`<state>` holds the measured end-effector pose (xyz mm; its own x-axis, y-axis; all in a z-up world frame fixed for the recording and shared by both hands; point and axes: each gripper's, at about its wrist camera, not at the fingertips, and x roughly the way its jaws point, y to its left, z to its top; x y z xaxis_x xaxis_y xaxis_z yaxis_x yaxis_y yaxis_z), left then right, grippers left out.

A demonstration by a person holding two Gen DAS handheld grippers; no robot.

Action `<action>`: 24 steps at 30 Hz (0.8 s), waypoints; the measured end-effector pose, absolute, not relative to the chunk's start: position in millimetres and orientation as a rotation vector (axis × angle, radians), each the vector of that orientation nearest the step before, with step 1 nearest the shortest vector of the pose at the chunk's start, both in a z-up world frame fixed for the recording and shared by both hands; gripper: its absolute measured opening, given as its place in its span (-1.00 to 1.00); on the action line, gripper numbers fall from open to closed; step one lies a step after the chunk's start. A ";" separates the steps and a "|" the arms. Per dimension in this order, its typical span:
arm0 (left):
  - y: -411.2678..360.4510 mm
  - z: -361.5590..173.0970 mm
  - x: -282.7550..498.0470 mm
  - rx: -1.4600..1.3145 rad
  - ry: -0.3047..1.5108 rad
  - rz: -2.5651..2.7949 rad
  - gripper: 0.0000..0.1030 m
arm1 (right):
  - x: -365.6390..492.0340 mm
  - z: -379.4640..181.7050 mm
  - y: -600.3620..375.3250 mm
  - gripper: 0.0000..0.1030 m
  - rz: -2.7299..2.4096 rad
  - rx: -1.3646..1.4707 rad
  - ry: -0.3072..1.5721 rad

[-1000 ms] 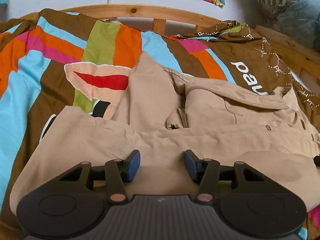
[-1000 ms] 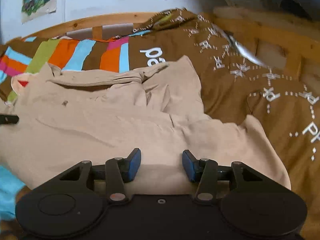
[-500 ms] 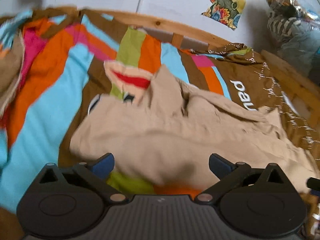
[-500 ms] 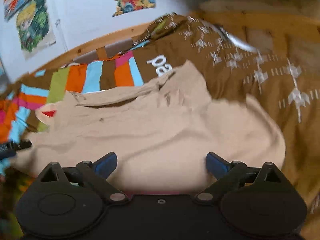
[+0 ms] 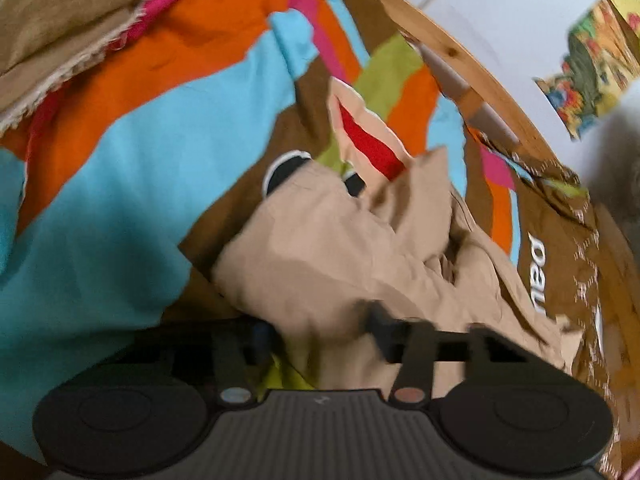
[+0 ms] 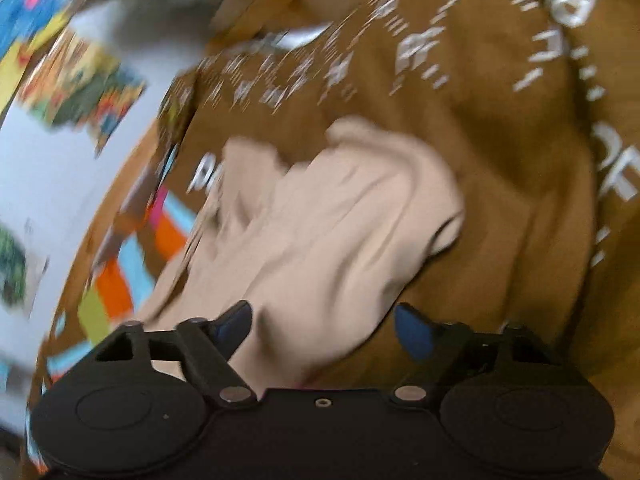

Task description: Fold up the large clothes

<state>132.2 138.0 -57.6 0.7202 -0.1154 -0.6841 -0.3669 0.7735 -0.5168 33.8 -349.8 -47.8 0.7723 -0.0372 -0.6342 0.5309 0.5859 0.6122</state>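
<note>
The beige garment (image 5: 340, 256) lies crumpled mid-bed on the striped cover (image 5: 132, 152), its near edge between the closing, not yet pinching fingers of the left gripper (image 5: 316, 328) and right gripper (image 6: 324, 324); both should bite deep into the fabric before lifting together.

1. A striped bedspread (image 5: 120, 184) in orange, blue, pink, green and brown covers the bed.
2. A brown blanket (image 6: 500, 168) with white lettering lies beside it.
3. A wooden headboard rail (image 5: 452, 52) stands against a white wall (image 5: 500, 8) bearing a colourful picture (image 5: 588, 76).
</note>
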 end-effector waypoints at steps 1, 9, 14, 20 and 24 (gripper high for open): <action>137.9 -57.5 132.0 -0.680 0.761 0.153 -0.38 | 31.3 -47.7 -353.8 0.33 -0.392 0.902 0.593; 132.1 -24.9 116.0 -0.630 0.653 0.130 -0.93 | 15.9 -58.5 -383.1 -0.64 -0.532 1.002 0.455; 145.2 -7.4 96.8 -0.644 0.641 0.117 -0.94 | 0.3 -19.5 -364.8 -0.82 -0.473 0.832 0.378; 147.9 -34.9 98.2 -0.639 0.726 0.131 -0.93 | -18.7 -7.8 -351.8 -0.83 -0.533 0.735 0.449; 152.8 -37.4 99.3 -0.643 0.731 0.115 -0.78 | -10.2 -21.4 -355.1 -0.44 -0.627 0.716 0.569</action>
